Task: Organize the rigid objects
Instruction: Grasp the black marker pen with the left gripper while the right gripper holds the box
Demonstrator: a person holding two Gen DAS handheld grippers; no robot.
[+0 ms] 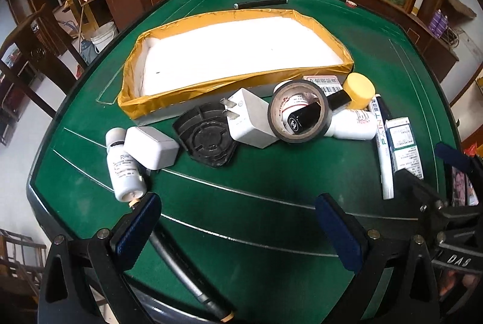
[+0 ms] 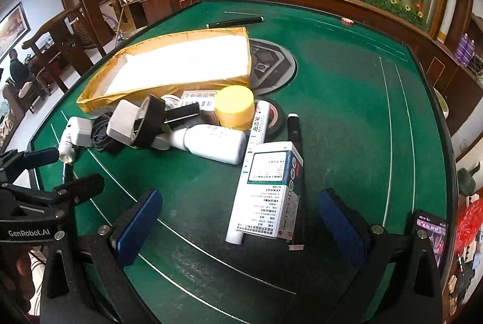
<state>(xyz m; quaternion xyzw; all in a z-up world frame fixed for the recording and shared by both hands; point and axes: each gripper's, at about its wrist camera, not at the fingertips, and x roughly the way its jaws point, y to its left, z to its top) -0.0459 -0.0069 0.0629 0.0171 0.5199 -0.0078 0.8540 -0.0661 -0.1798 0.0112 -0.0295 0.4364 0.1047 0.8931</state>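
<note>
A white-lined tray with a yellow taped rim point(image 1: 193, 88) point(image 2: 90, 100) lies on the green table. In front of it is a heap: a white bottle point(image 1: 123, 165), a white adapter point(image 1: 151, 147), a black plastic piece point(image 1: 208, 138), a white plug charger point(image 1: 249, 120), a black tape roll point(image 1: 299, 111) point(image 2: 152, 120), a yellow-capped jar point(image 1: 359, 90) point(image 2: 235, 106), a paint marker point(image 1: 383, 149) and a printed box point(image 1: 404, 146) point(image 2: 268, 191). My left gripper point(image 1: 240, 229) is open, short of the heap. My right gripper point(image 2: 240, 221) is open, the box just ahead between its fingers.
A black pen point(image 1: 261, 3) point(image 2: 235, 21) lies beyond the tray. A round grey panel point(image 2: 271, 64) is set in the table's middle. A lit phone point(image 2: 428, 236) stands at the right edge. Wooden chairs and cabinets ring the table.
</note>
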